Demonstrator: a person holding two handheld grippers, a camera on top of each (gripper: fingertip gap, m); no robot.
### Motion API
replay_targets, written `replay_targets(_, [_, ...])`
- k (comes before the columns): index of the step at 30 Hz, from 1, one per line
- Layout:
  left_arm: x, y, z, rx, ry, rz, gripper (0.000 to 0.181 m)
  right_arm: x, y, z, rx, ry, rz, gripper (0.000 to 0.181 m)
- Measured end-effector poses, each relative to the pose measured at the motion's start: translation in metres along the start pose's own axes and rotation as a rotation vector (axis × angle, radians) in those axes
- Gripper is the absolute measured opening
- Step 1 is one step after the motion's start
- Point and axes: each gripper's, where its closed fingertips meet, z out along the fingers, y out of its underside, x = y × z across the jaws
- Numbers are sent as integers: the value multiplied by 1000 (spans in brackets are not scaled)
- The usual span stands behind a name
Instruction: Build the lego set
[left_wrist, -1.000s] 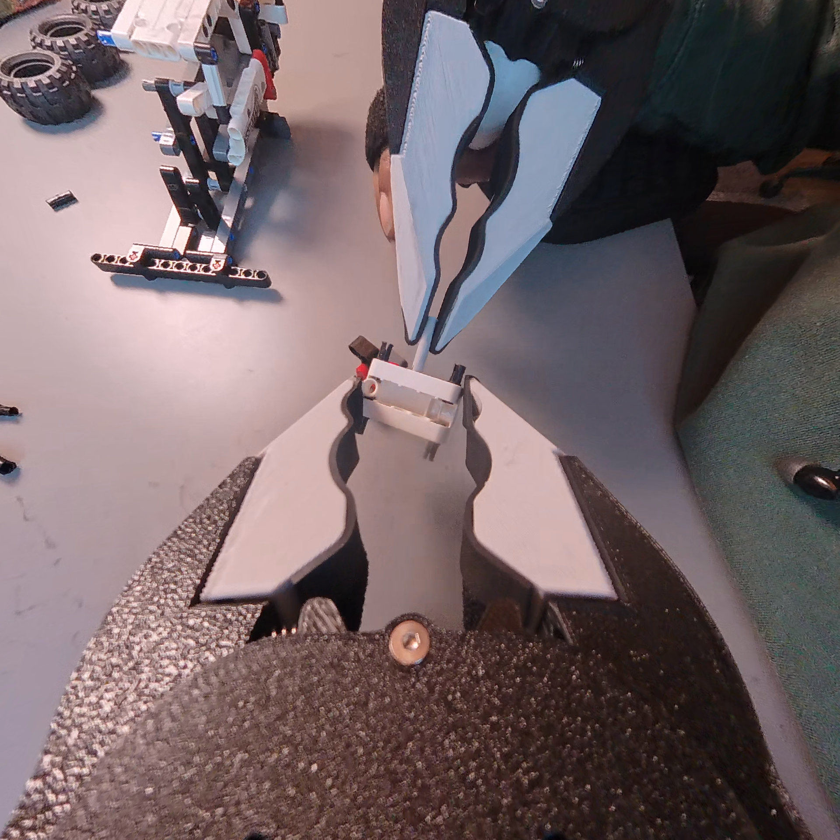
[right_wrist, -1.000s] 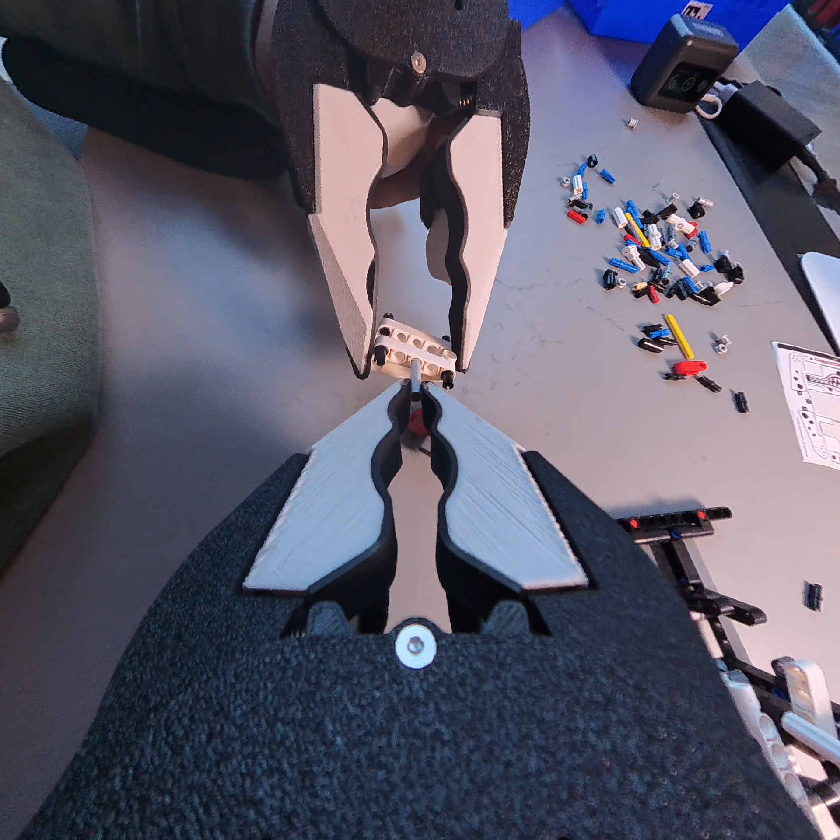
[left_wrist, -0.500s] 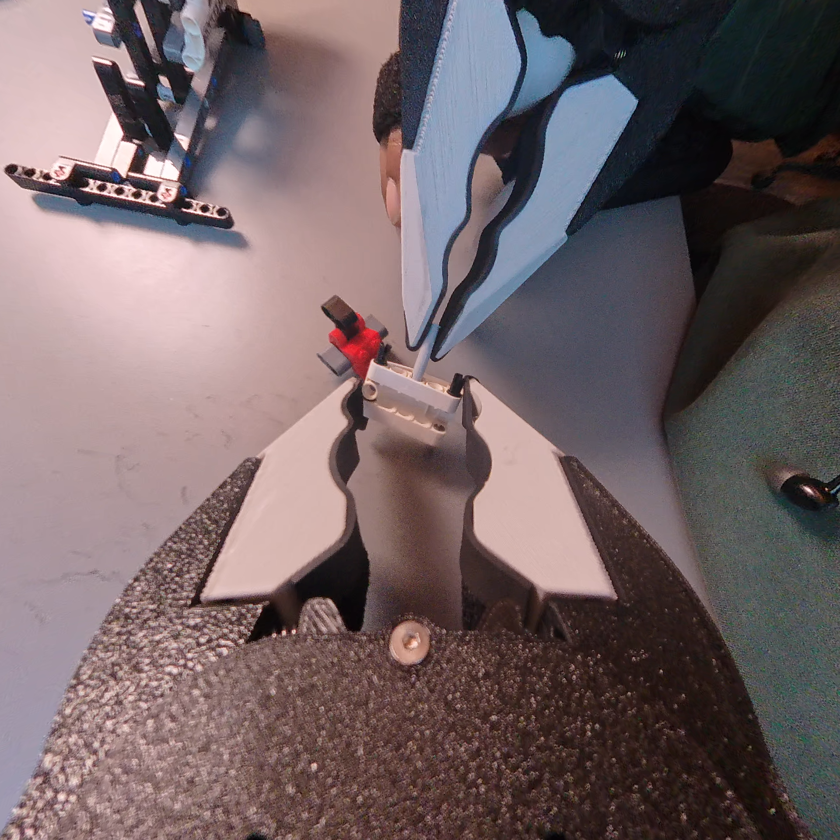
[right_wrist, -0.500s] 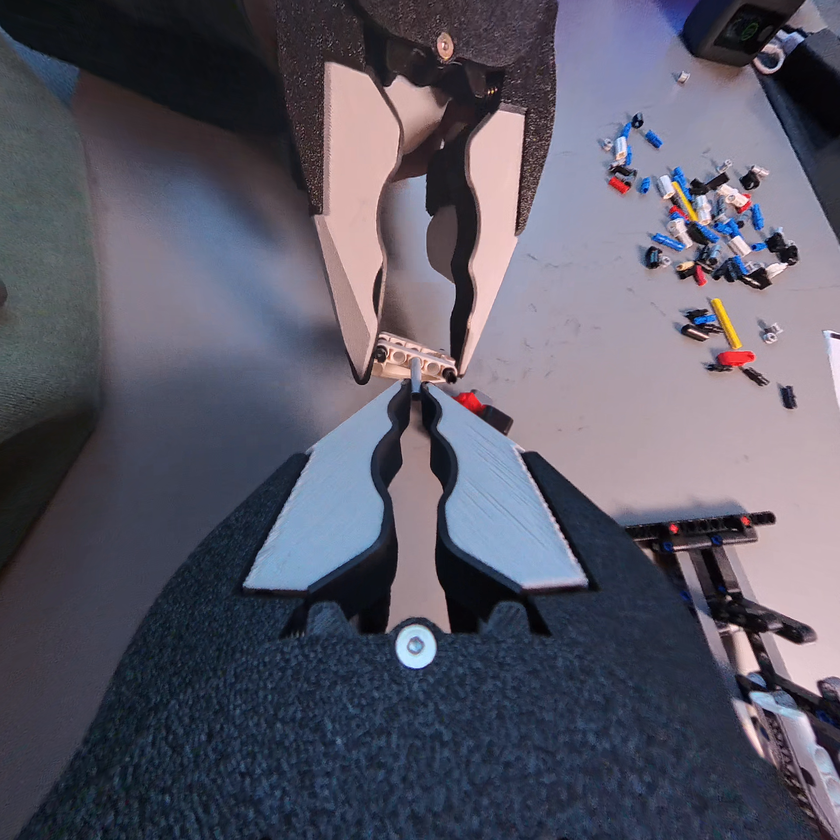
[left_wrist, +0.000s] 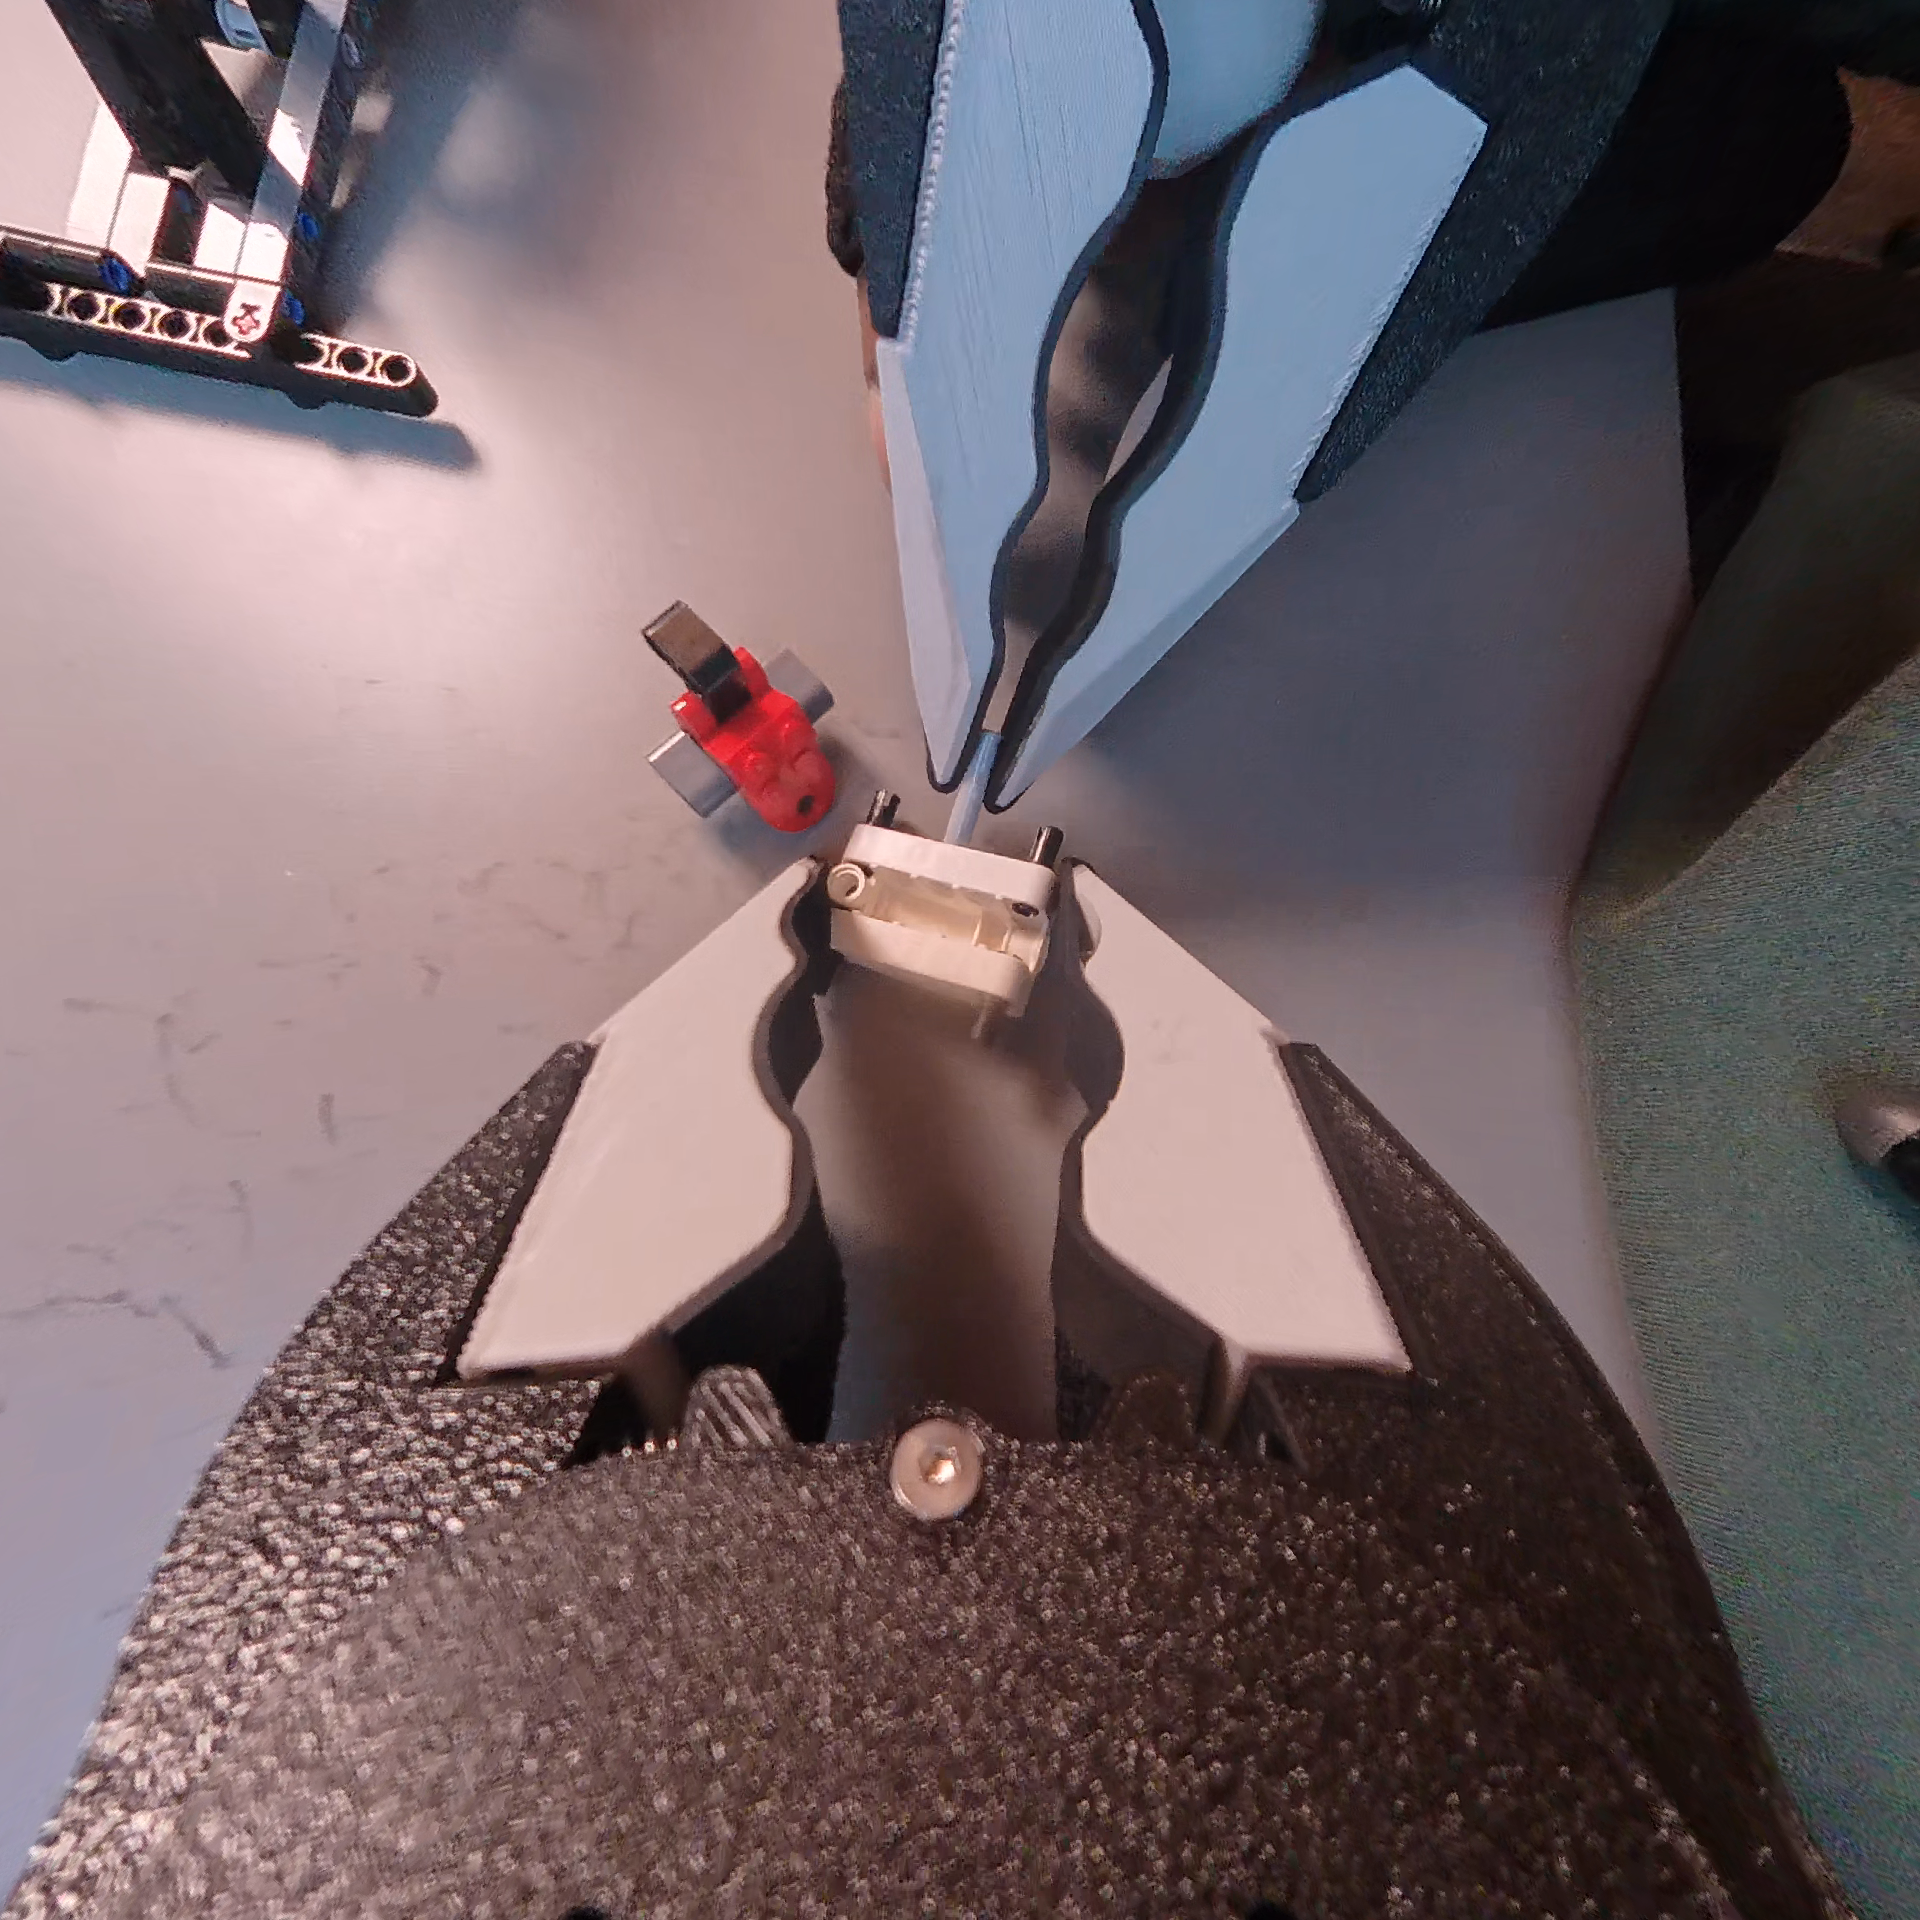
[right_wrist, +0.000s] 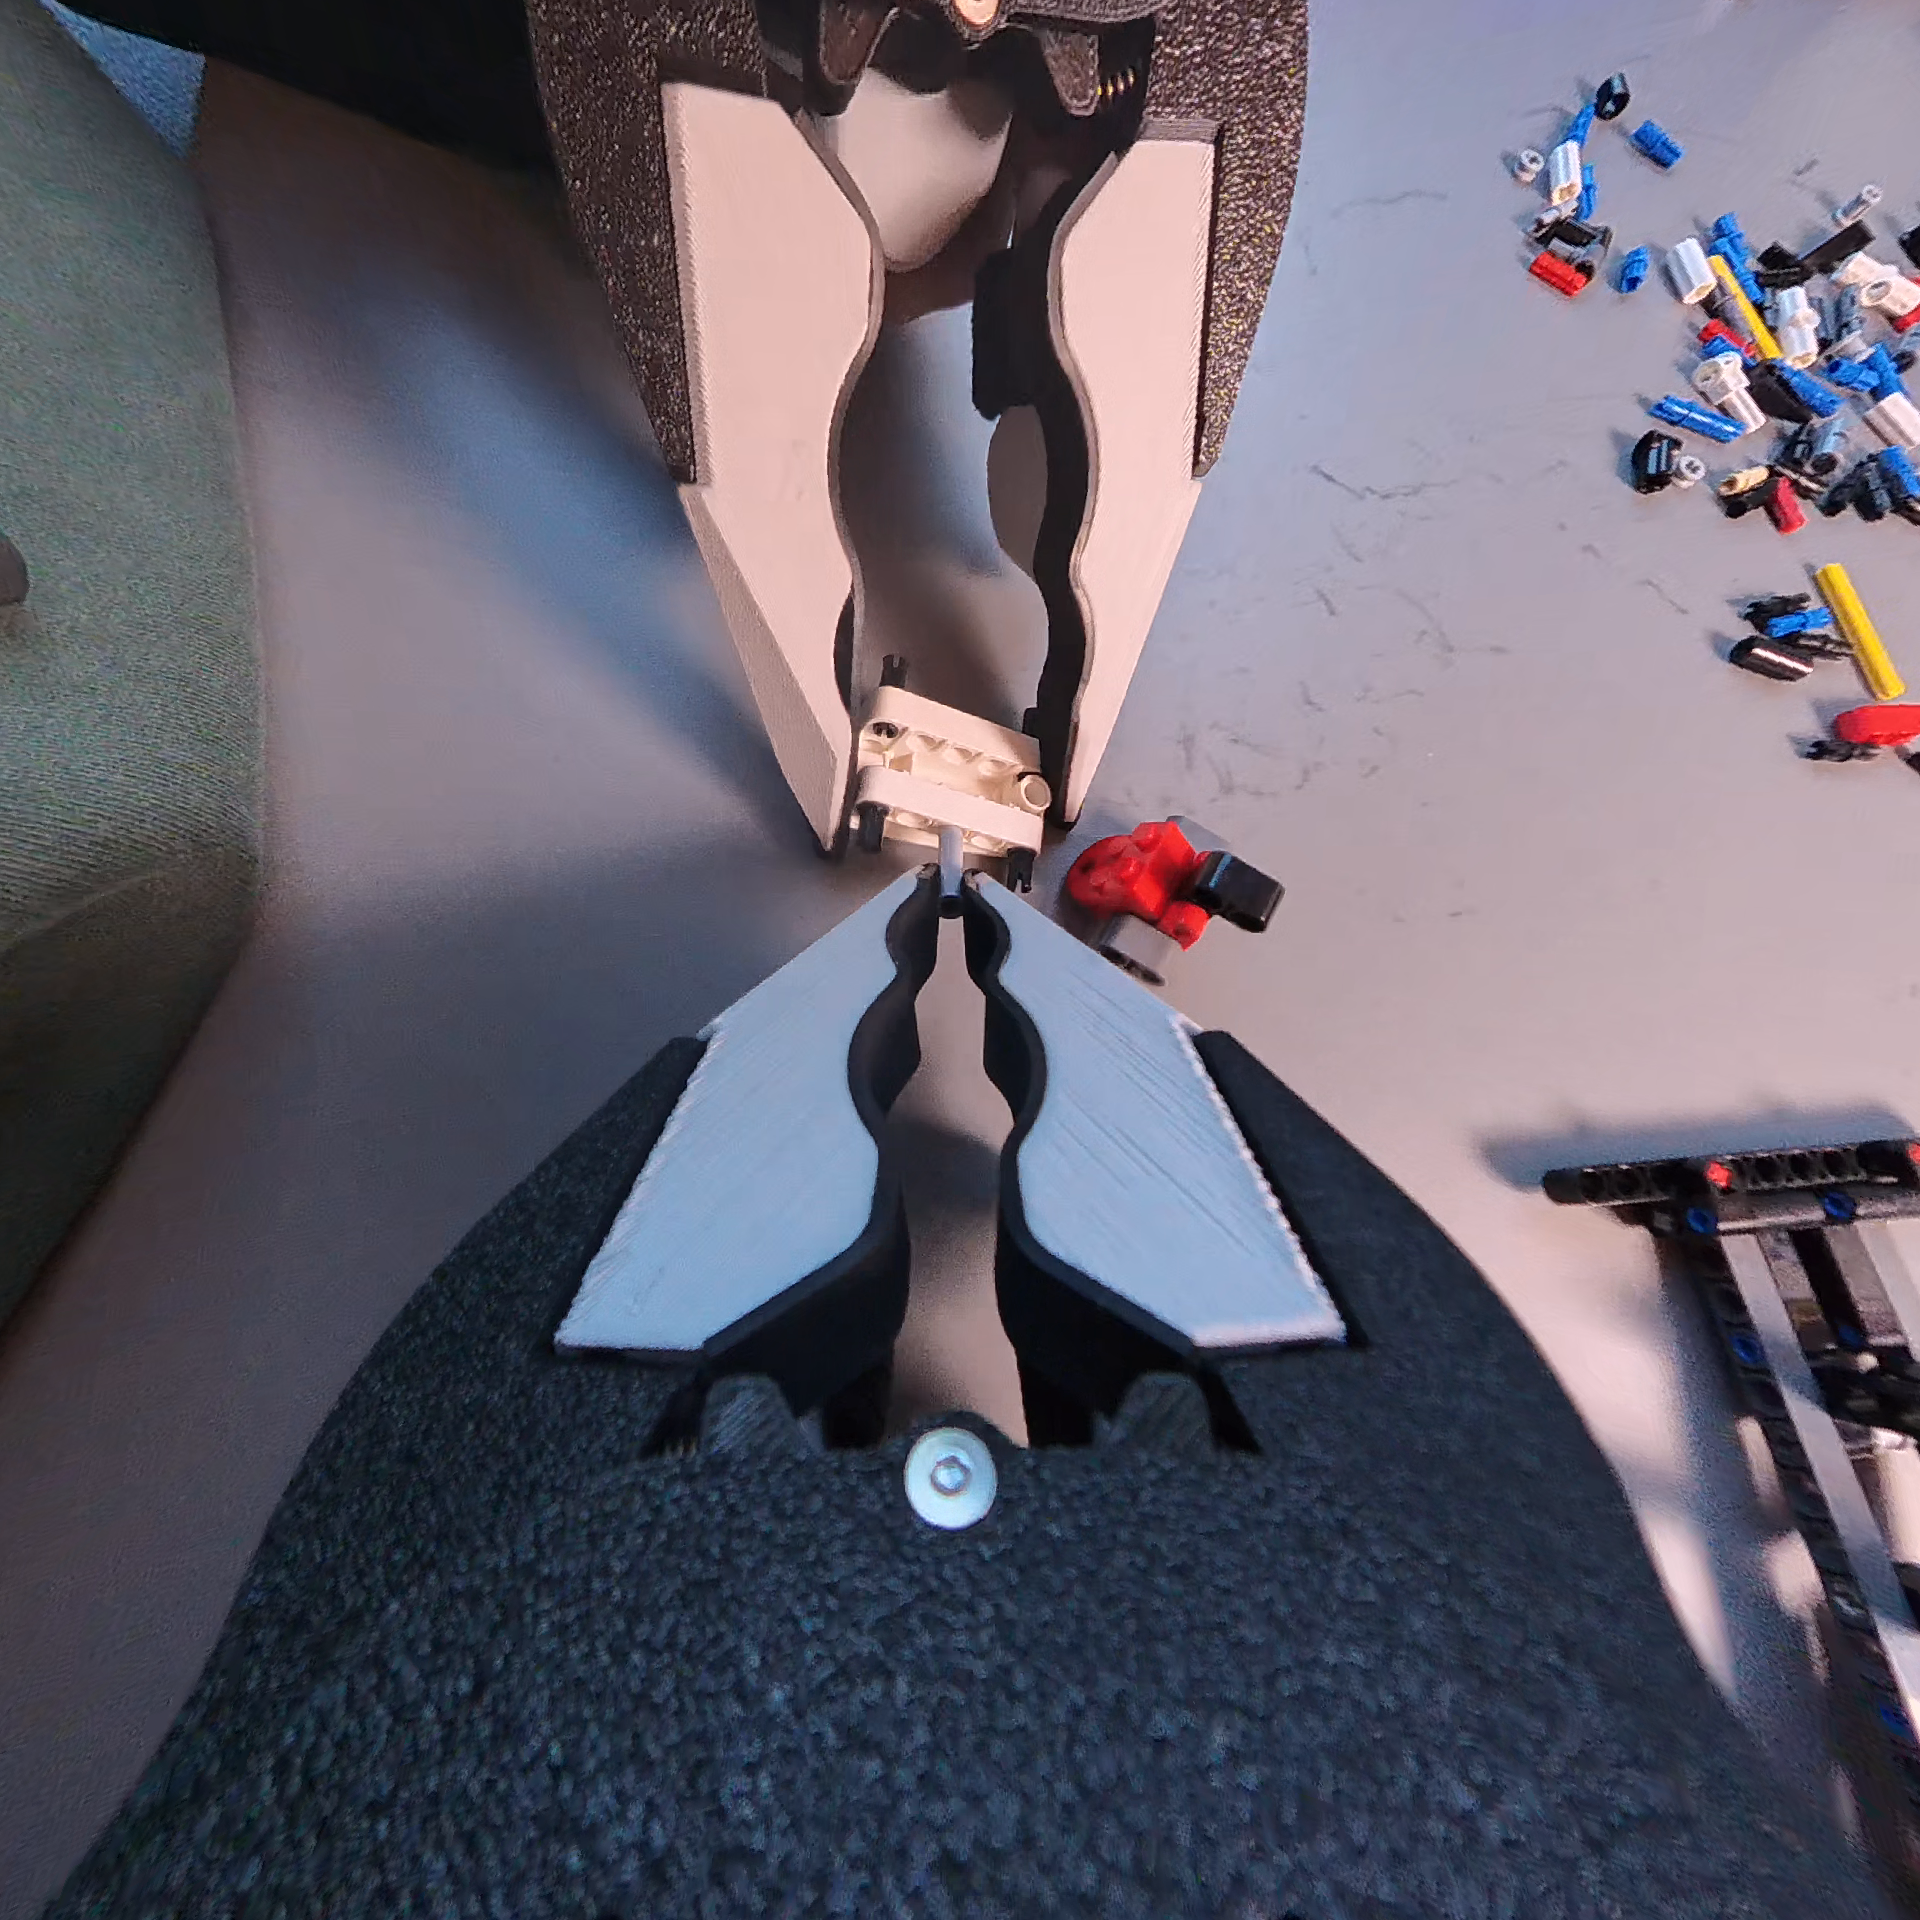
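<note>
My left gripper (left_wrist: 940, 894) is shut on a white lego frame piece (left_wrist: 940, 920) with black pins at its corners, held above the grey table; it also shows in the right wrist view (right_wrist: 951, 774). My right gripper (right_wrist: 945, 883) is shut on a thin grey axle (right_wrist: 948, 857), whose tip sits in the frame's face. In the left wrist view the right gripper (left_wrist: 966, 774) comes down from above with the axle (left_wrist: 964, 805). A small red, grey and black sub-assembly (left_wrist: 743, 732) lies on the table just beside the frame (right_wrist: 1158, 894).
A partly built black and white lego chassis (left_wrist: 197, 208) stands at the far left, also in the right wrist view (right_wrist: 1787, 1309). A pile of small blue, black, white and yellow parts (right_wrist: 1787, 343) lies at the upper right. Green fabric (left_wrist: 1766, 1143) borders the table edge.
Both grippers have lifted together with the frame and axle. The red sub-assembly, earlier hidden behind the frame, now lies in plain view on the table. The chassis has slid toward the view's edge.
</note>
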Motion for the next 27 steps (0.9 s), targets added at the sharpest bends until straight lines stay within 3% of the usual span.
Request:
replay_targets(15, [3,6,-3,7,15,102,46,-4,3,8,-12,41,-119,4])
replay_targets(20, [16,8,-6,-18,121,105,72,-4,0,11,-16,42,-101,4])
replay_targets(27, [5,18,-18,-85,171,143,57,-3,-1,12,-13,39,-103,4])
